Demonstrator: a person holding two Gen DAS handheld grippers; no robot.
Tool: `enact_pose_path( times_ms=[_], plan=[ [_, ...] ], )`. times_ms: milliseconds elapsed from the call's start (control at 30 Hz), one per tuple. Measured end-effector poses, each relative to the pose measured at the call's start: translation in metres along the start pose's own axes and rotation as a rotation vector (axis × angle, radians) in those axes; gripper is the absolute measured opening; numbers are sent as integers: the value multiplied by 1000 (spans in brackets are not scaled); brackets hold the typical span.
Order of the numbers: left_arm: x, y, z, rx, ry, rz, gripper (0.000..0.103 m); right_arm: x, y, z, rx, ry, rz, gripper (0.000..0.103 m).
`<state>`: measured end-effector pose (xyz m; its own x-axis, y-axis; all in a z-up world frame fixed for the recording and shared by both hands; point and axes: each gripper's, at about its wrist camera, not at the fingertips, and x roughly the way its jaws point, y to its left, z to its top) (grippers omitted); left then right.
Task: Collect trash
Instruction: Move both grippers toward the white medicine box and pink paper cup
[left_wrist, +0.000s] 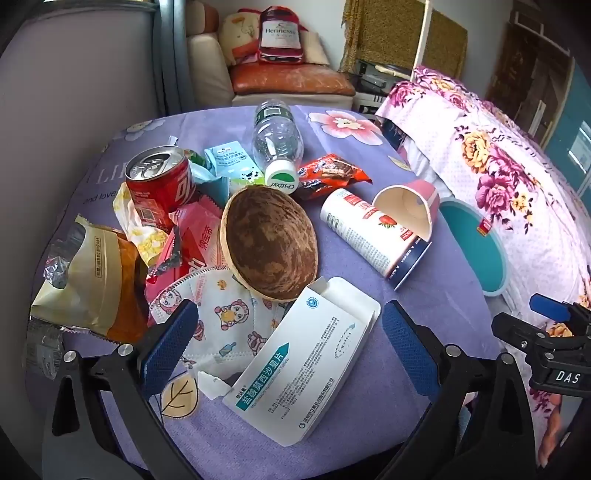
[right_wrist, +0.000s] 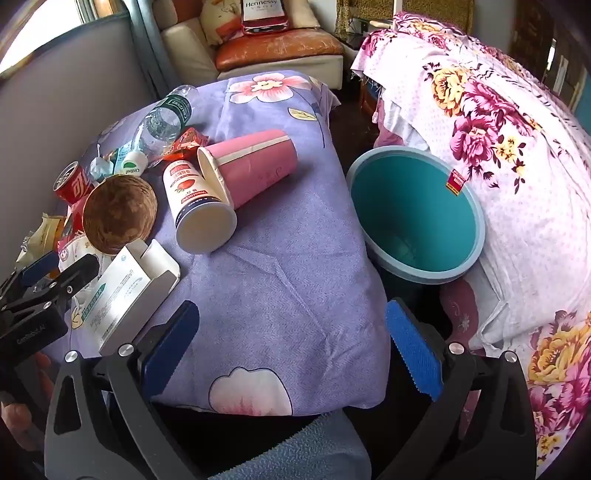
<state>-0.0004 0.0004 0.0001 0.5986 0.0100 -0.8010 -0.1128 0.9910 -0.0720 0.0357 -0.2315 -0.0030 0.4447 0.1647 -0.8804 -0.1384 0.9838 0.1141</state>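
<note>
Blue-padded jaws of the left gripper (left_wrist: 290, 345) stand spread wide and empty, tilted down over a white medicine carton (left_wrist: 301, 363) that lies flat with its end flap open. Nothing touches the pads. The carton serves as the landmark here. Just behind it, and partly under it, lies a child's printed face mask (left_wrist: 225, 317), and resting on the mask is a brown coconut shell half (left_wrist: 271, 242), hollow side facing forward. Further behind the carton stand a red drink can (left_wrist: 162, 181), a small blue milk box (left_wrist: 229, 162) and a clear water bottle (left_wrist: 277, 140) on its side with a white cap. Left of the carton are crumpled snack wrappers (left_wrist: 94, 280). Right of and behind the carton lie a strawberry-print tube (left_wrist: 365, 230) and a pink paper cup (right_wrist: 255, 164), both tipped over.

All of this trash sits on a worktop covered in a purple flowered cloth (right_wrist: 280, 280).

The right gripper (right_wrist: 291, 349) is also spread wide and empty, hovering over bare cloth to the right of the carton. Beyond the worktop's right edge, well right of the carton, a teal waste bin (right_wrist: 476, 236) stands open and empty, wedged against a flowered bed cover (right_wrist: 517, 166), probably set there so items can be dropped in with a short reach.

No item appears collected yet; the carton looks like the likeliest first pick for the left gripper.
</note>
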Motion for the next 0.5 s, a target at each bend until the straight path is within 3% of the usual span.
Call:
enact_pose_path(
  times_ms=[500],
  plan=[
    [-11, 2, 1, 16, -10, 38, 99, 0, 4, 2, 0, 27, -1, 97]
  ],
)
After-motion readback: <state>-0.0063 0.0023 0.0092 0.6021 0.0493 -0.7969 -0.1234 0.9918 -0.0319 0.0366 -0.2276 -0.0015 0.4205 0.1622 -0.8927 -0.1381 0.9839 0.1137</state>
